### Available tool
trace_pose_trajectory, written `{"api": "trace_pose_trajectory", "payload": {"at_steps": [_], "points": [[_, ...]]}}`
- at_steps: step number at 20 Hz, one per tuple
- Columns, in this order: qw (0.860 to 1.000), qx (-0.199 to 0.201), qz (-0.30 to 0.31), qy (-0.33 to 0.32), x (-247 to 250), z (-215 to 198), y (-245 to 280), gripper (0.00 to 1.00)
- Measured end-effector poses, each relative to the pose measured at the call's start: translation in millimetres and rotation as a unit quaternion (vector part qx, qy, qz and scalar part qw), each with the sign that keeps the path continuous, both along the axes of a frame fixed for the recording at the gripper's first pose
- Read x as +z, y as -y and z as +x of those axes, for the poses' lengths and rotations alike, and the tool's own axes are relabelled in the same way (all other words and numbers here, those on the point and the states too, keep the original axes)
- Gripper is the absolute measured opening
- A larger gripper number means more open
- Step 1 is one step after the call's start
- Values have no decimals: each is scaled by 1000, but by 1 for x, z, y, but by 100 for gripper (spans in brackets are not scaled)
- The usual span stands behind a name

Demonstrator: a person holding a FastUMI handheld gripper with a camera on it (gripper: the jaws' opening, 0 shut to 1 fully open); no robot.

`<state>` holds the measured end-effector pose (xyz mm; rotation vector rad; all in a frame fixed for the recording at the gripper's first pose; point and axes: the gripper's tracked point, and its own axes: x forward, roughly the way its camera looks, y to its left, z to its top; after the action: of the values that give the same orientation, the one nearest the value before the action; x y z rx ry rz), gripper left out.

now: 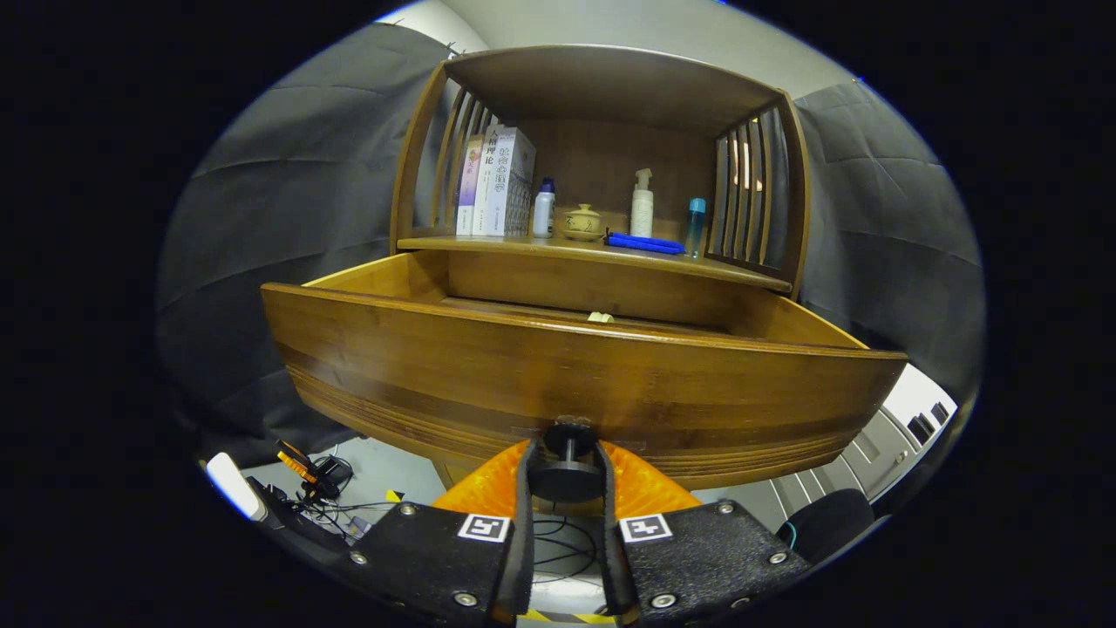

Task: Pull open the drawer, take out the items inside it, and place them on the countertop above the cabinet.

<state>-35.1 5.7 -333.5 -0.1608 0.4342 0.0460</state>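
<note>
A wooden drawer [540, 366] stands pulled out from the cabinet, its wide front panel just ahead of me. My gripper [565, 475] is shut on the drawer's dark round knob [567, 471], which sits between the two fingers. Over the front panel's rim, a small pale item [600, 317] peeks up from inside the drawer; the remainder of the drawer's inside is hidden. Above the drawer runs the countertop [488, 245], a wooden shelf under a hutch.
On the countertop stand books [495, 181], a small white bottle [543, 209], a tan lidded pot [582, 223], a pump bottle [642, 204], a flat blue object [645, 243] and a blue-capped bottle [694, 225]. Cables and tools [314, 475] lie on the floor below.
</note>
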Motion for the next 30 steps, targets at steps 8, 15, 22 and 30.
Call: {"api": "trace_pose_trajectory", "payload": {"at_steps": [8, 15, 22, 30], "points": [[994, 43, 64, 81, 77, -7, -30, 95], [998, 17, 21, 56, 128, 39, -10, 95], [998, -51, 37, 1, 123, 108, 4, 95], [977, -143, 112, -109, 63, 149, 19, 89]]}}
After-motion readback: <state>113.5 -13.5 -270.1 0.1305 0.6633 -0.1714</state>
